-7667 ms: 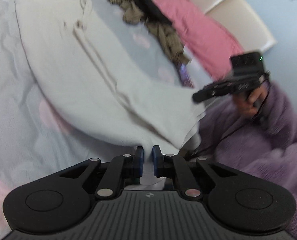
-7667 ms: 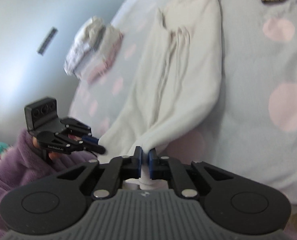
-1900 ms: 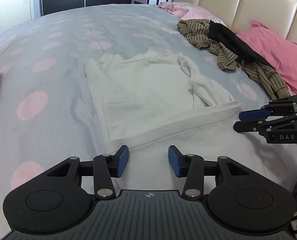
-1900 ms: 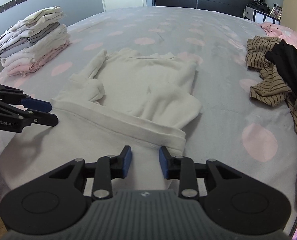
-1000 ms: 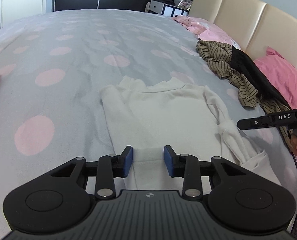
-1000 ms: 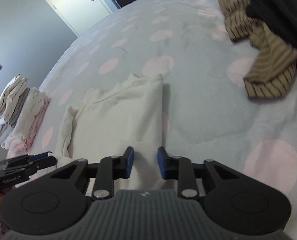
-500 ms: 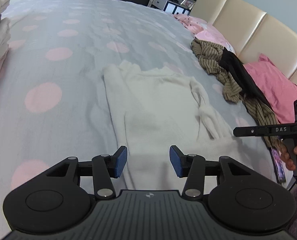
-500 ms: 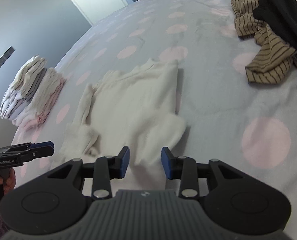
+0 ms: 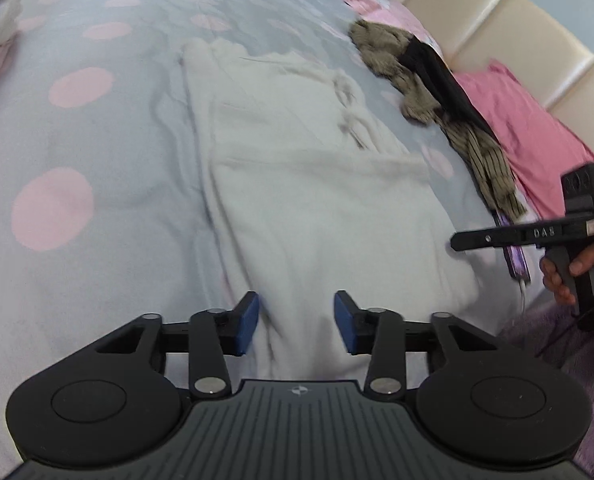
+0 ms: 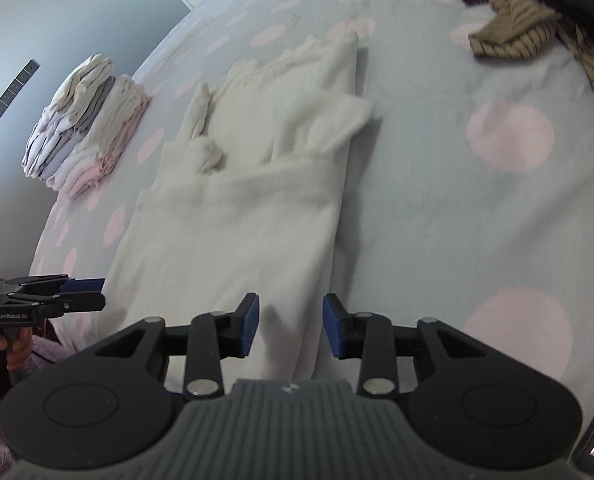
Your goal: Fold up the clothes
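Observation:
A cream sweater (image 9: 309, 200) lies lengthwise on the dotted grey bed sheet (image 9: 97, 160), sleeves folded in and a folded edge crossing it midway. My left gripper (image 9: 296, 322) hovers over its near left end. Its jaws are closing, with cloth below the gap and no pad pressing on it. In the right wrist view the same sweater (image 10: 249, 208) runs away from my right gripper (image 10: 291, 325), which stands open over the near right end. Each gripper shows in the other's view: the right (image 9: 455, 243) beside the sweater's right edge, the left (image 10: 97, 294) at its left edge.
A stack of folded clothes (image 10: 85, 120) sits on the bed's far left. A brown striped garment with a black one (image 9: 437, 92) lies right of the sweater, below a pink pillow (image 9: 517, 128) and beige headboard (image 9: 477, 12). A phone (image 9: 515, 256) rests at the bed's near right.
Both grippers have drawn back from the sweater's middle to its near end. Their jaws stand wider than a second ago; the left narrowed a little in the last half second.

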`<state>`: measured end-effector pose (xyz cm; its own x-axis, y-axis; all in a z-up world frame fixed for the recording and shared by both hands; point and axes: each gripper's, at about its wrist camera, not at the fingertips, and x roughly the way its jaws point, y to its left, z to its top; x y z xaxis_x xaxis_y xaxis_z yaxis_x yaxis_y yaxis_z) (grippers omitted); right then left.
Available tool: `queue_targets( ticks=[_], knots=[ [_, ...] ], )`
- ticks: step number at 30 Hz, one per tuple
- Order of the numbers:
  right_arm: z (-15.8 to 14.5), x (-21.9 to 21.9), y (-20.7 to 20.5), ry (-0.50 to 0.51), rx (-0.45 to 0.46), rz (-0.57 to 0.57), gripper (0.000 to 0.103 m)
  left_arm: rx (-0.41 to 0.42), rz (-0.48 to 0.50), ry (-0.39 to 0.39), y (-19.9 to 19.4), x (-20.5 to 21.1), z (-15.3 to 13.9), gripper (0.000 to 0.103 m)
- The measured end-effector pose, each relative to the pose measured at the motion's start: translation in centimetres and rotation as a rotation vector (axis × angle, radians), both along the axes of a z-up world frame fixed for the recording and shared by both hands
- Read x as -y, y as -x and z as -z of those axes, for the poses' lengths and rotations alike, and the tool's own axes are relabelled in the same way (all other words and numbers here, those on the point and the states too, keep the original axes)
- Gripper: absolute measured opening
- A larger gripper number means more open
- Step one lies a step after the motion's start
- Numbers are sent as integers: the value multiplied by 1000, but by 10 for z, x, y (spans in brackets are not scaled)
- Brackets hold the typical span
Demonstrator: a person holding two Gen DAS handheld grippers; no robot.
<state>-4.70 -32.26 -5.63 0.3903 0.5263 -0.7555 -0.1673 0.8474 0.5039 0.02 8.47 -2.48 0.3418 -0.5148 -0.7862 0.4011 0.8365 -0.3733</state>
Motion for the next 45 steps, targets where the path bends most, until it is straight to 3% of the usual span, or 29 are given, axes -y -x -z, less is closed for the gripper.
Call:
queue_targets(
  ticks=[3,6,10,14,17,20,24,26,28,29,38,45],
  knots=[
    [0,-8,12,0,2,-44,39,37,39,-29,9,10,-2,25],
    [-5,-13,21,-17,14,-66,38,55,59,-9,14,11,-7,24],
    [-1,-12,22,-19,-8,-63,39,9,36,-41,9,9,4,24],
    [16,-15,22,5,-53,-63,36,-28,12,-21,4,3,13,24],
    [11,-14,21,-37,-18,-57,30,3,24,-2,6,5,11,24],
    [13,-10,15,-88,-25,-29,31,-26,4,-17,0,7,21,24],
    [22,-13,13,-95,-52,-37,30,-45,8,22,0,5,20,28],
    [19,-11,14,-109,-50,-38,18,-54,10,42,0,3,19,27],
    [15,-5,15,-130,-52,-35,15,-53,5,53,0,0,17,15],
    [15,-2,16,-140,-55,-31,14,-58,-2,62,0,-2,16,14],
    [-11,7,21,-190,-16,-95,13,-76,46,177,6,-16,-5,11],
    [2,8,23,-160,-106,-133,13,-166,91,148,7,-18,8,11]
  ],
)
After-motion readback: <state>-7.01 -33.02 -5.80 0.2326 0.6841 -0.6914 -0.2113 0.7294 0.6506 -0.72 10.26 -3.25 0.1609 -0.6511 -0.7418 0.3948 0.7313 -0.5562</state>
